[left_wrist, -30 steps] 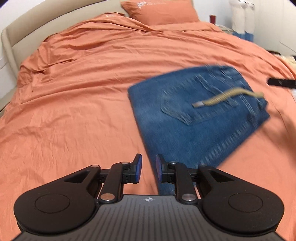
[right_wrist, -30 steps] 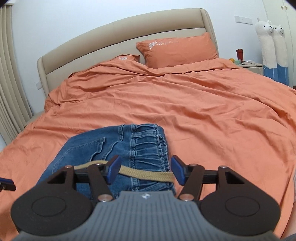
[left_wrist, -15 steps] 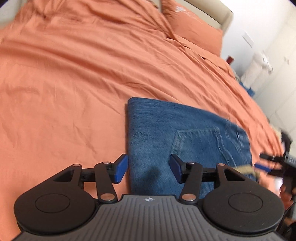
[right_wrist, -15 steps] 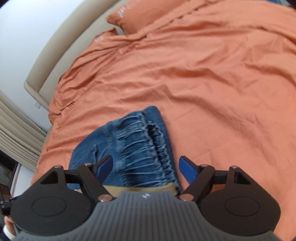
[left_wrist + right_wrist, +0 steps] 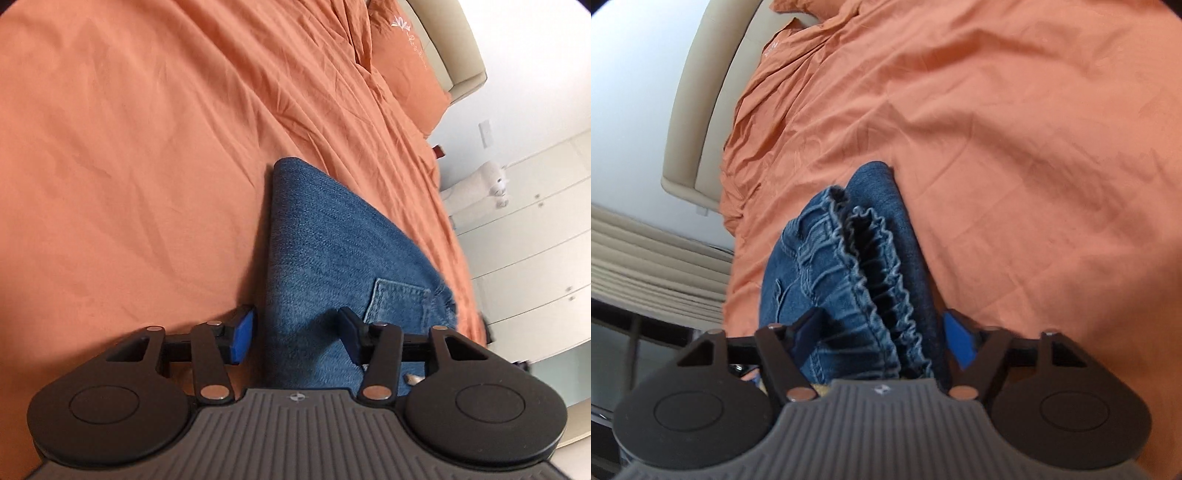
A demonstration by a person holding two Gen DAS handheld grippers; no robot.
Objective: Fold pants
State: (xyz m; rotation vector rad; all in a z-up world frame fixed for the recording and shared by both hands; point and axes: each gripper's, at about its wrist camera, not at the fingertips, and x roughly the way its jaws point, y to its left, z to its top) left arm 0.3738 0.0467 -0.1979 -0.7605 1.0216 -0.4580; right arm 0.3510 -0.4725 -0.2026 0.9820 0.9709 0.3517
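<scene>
Folded blue denim pants [image 5: 332, 251] lie on the orange bedsheet [image 5: 129, 147]. My left gripper [image 5: 297, 341] is open, its fingers straddling the folded edge of the pants, with a back pocket [image 5: 399, 302] just right of it. In the right wrist view the pants [image 5: 857, 266] show their gathered elastic waistband [image 5: 882, 266]. My right gripper [image 5: 882, 339] is open with the waistband end between its fingers. A tan drawstring tip [image 5: 820, 387] peeks out under the right gripper's body.
An orange pillow [image 5: 406, 66] and beige headboard [image 5: 454, 44] are at the bed's far end. White wardrobe doors [image 5: 535, 240] stand beyond the bed in the left view. Beige curtains [image 5: 646, 266] and a dark window [image 5: 635, 343] are at the left of the right wrist view.
Both grippers have rolled sideways and moved down close to the pants. Both jaws have opened wider and now straddle opposite edges of the folded denim.
</scene>
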